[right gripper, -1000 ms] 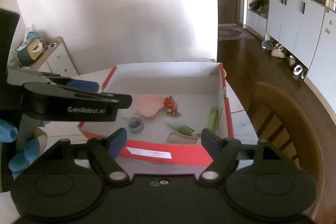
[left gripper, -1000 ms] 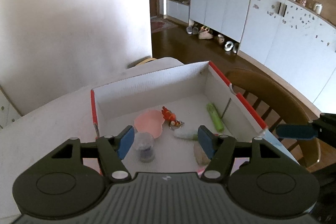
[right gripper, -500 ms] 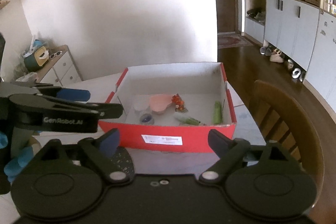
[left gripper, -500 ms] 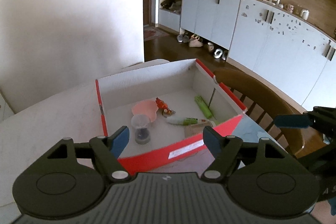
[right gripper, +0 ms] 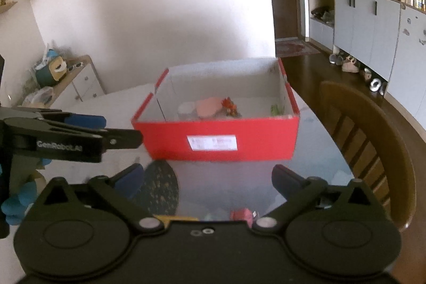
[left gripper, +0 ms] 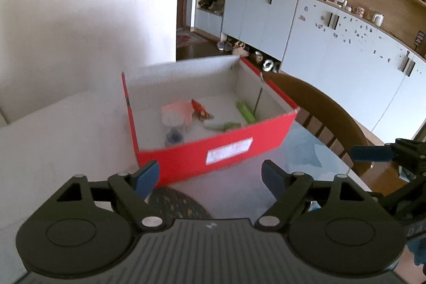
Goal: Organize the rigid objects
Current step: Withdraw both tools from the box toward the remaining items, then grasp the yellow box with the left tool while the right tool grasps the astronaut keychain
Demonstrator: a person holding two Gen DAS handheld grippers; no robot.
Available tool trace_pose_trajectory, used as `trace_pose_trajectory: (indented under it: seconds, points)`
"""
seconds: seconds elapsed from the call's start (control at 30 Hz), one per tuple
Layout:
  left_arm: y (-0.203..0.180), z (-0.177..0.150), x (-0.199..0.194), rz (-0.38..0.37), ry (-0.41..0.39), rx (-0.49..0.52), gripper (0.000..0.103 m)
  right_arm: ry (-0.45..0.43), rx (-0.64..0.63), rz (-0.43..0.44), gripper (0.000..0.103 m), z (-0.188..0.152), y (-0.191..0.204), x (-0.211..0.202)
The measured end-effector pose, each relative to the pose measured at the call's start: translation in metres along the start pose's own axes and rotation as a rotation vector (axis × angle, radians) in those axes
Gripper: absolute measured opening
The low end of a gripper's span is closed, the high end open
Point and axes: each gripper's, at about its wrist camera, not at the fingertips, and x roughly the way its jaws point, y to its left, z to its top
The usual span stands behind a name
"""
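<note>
A red box (left gripper: 223, 151) with a white inside stands on the pale table. In it lie a pink dish (left gripper: 177, 111), a clear cup (left gripper: 174, 136), a small red toy (left gripper: 198, 108), a green tube (left gripper: 246, 112) and a white-and-green tube (left gripper: 222, 125). My left gripper (left gripper: 209, 177) hangs in front of the box's near wall, its jaws opening with nothing between them. My right gripper (right gripper: 209, 178) faces the same red box (right gripper: 215, 135) from further back, its jaws also opening and empty. A dark patterned disc (right gripper: 159, 185) lies on the table under both grippers.
A wooden chair (right gripper: 367, 129) stands close at the table's right edge. A low sideboard with clutter (right gripper: 66, 79) sits far left. A small red thing (right gripper: 242, 214) and a yellow one (right gripper: 173, 217) lie near the right gripper's body. White cupboards (left gripper: 346, 49) line the room.
Both grippers have drawn back from above the box to in front of it, and their jaws have widened. The box's red front wall and the dark disc have come into view.
</note>
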Motion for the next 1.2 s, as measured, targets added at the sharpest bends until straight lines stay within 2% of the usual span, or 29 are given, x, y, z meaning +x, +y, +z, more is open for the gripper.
trace_pose_trajectory:
  seconds: [0.2, 0.53, 0.87, 1.2]
  points:
    - [-0.002, -0.03, 0.013, -0.024, 0.063, -0.027, 0.084, 0.046, 0.015, -0.04, 0.102, -0.029, -0.008, 0.005]
    - [-0.018, -0.074, 0.043, -0.02, 0.166, -0.036, 0.084, 0.106, 0.041, -0.123, 0.101, -0.068, -0.026, 0.023]
    - [-0.033, -0.085, 0.069, -0.007, 0.211, -0.069, 0.084, 0.158, 0.086, -0.16, 0.096, -0.082, -0.05, 0.044]
    - [-0.041, -0.089, 0.089, 0.03, 0.246, -0.117, 0.084, 0.203, 0.031, -0.142, 0.091, -0.087, -0.052, 0.062]
